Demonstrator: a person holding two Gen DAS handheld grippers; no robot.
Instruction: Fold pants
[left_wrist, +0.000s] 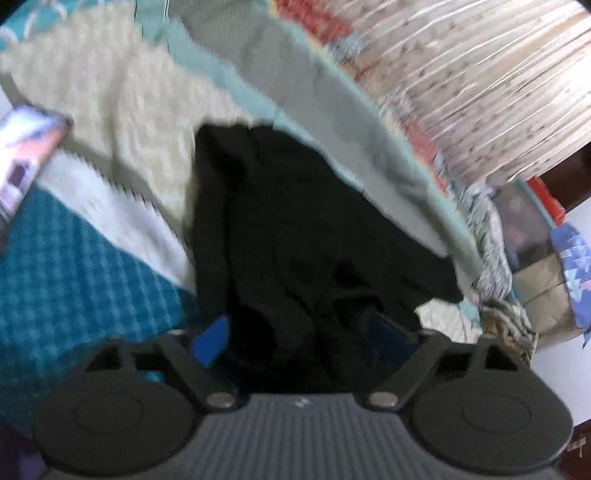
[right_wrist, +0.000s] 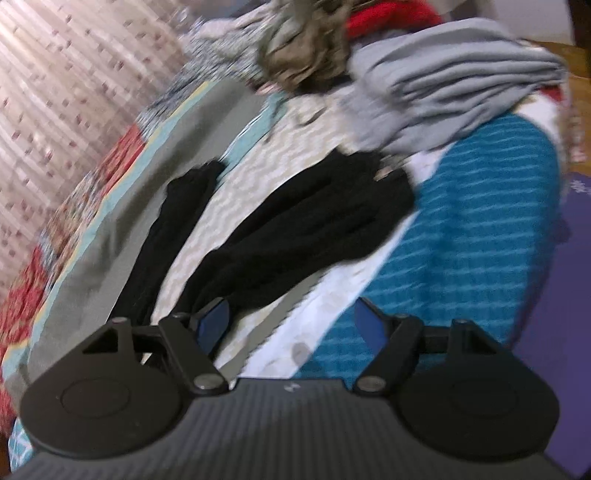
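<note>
The black pants (right_wrist: 295, 229) lie spread on the patterned bedspread (right_wrist: 207, 221), the two legs apart and running toward my right gripper. My right gripper (right_wrist: 291, 325) is open and empty, just short of the nearer leg's end. In the left wrist view the black pants (left_wrist: 295, 229) fill the middle and bunch up between the fingers of my left gripper (left_wrist: 303, 336). Its blue pads (left_wrist: 212, 341) stand apart with cloth between them; whether they grip it is unclear in the blur.
A pile of grey folded clothes (right_wrist: 454, 88) and a brown bundle (right_wrist: 306, 48) sit at the far end of the bed. A teal blanket (right_wrist: 472, 236) lies at the right. A curtain (left_wrist: 480, 81) hangs beyond the bed. A phone-like object (left_wrist: 26, 158) lies at the left.
</note>
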